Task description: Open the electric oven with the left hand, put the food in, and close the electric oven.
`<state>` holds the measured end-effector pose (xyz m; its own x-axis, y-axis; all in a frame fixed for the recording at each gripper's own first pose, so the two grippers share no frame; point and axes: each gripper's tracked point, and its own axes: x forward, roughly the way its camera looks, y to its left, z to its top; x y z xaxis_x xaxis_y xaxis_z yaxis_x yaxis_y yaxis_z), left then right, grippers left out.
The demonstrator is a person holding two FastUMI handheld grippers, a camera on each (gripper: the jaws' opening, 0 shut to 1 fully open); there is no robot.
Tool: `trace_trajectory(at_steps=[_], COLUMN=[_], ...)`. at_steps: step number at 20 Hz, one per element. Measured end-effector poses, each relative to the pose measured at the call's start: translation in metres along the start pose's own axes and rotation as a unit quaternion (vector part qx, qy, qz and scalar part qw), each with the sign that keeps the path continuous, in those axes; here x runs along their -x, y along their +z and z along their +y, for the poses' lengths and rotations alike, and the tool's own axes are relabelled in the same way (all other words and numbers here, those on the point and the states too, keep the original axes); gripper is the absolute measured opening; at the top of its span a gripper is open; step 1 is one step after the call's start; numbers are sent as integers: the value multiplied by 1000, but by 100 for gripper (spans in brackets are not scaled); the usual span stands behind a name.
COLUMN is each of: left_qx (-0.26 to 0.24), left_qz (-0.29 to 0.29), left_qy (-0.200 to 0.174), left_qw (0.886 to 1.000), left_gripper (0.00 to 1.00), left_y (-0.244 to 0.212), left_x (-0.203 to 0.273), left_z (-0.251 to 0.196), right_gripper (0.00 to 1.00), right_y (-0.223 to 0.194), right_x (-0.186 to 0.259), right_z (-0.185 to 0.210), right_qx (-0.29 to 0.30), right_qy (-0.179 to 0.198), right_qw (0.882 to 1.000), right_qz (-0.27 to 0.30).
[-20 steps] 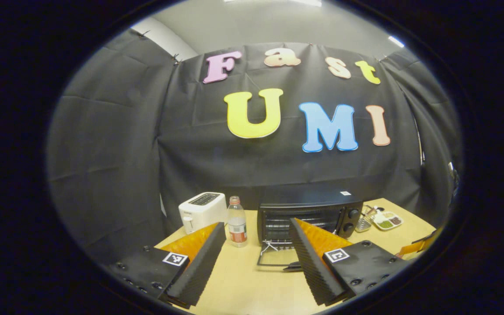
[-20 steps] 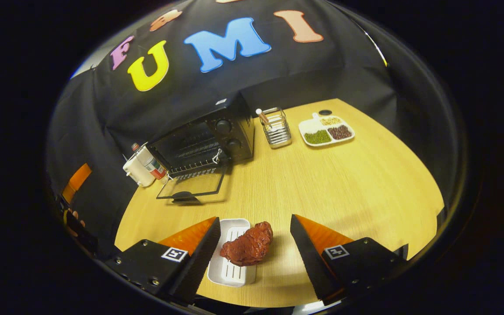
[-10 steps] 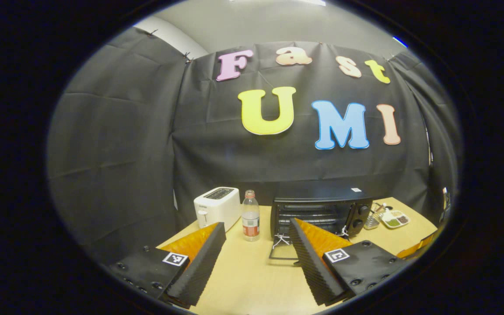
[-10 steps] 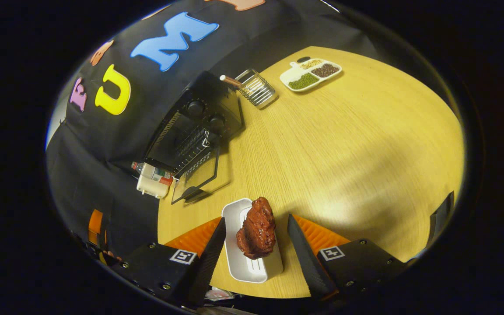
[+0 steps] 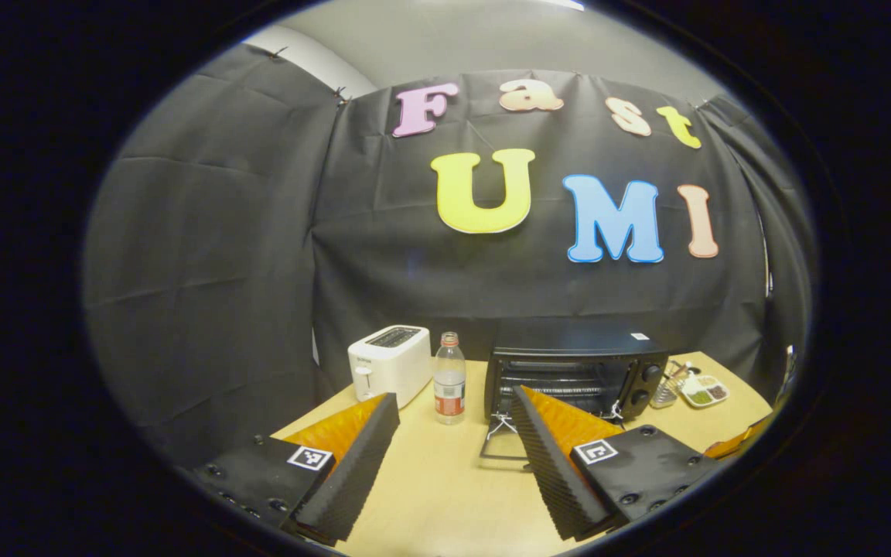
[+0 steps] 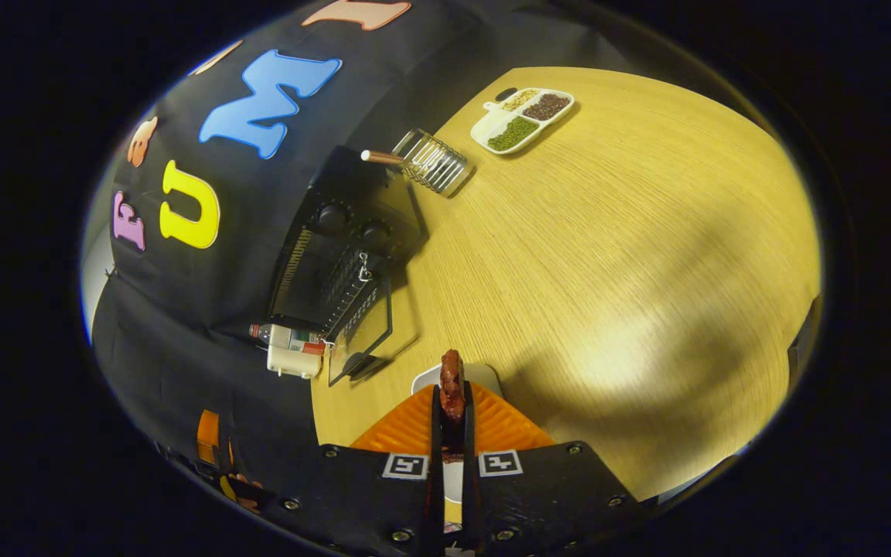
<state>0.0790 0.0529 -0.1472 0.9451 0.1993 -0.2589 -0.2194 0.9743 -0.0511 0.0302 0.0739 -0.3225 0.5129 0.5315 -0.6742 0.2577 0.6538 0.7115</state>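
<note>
My left gripper (image 5: 453, 433): fingers spread wide, nothing between them, held above the near part of the table (image 5: 445, 495).
My right gripper (image 6: 452, 410): fingers pressed together, pinching the food (image 6: 452, 381) between them, low over the near table edge.
Food: one dark reddish-brown piece, standing up thin between my right fingers (its lower part is hidden by them).
Dish (image 6: 484, 377): one white dish, on the table just behind the food, mostly covered by my right gripper.
Electric oven (image 5: 577, 367): one, black, at the far side of the table against the cloth wall; its glass door (image 6: 364, 336) is folded down flat toward me, the wire rack inside in sight.
Knobs: two round ones, stacked on the oven's right panel.
Toaster (image 5: 389, 362): one, white, far left.
Bottle (image 5: 449, 379): one clear plastic bottle with a reddish cap and label, between toaster and oven (label writing too small to read).
Wire holder (image 6: 431, 161): one, just right of the oven, a stick poking out of it.
Divided tray (image 6: 521, 120): one white tray, far right, with three fillings: green, dark brown, pale.
Readable writing: none on the oven sticker or toaster; each of my gripper fingers carries one square black-and-white marker.
</note>
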Motion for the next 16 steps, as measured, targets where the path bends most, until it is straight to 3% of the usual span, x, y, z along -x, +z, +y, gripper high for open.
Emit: trace_trajectory(at_steps=[8, 16], left_qx=[9, 15], left_qz=[-1, 6], left_qy=[-11, -18], left_qw=[1000, 1000], left_gripper=[100, 99], left_y=[-2, -10], left_x=[-19, -37], left_z=[-1, 17], right_gripper=[9, 9], right_y=[32, 34], right_x=[17, -30], right_z=[64, 141], right_qx=[41, 71], right_qy=[36, 81], right_qw=[998, 993], right_qz=[-36, -55])
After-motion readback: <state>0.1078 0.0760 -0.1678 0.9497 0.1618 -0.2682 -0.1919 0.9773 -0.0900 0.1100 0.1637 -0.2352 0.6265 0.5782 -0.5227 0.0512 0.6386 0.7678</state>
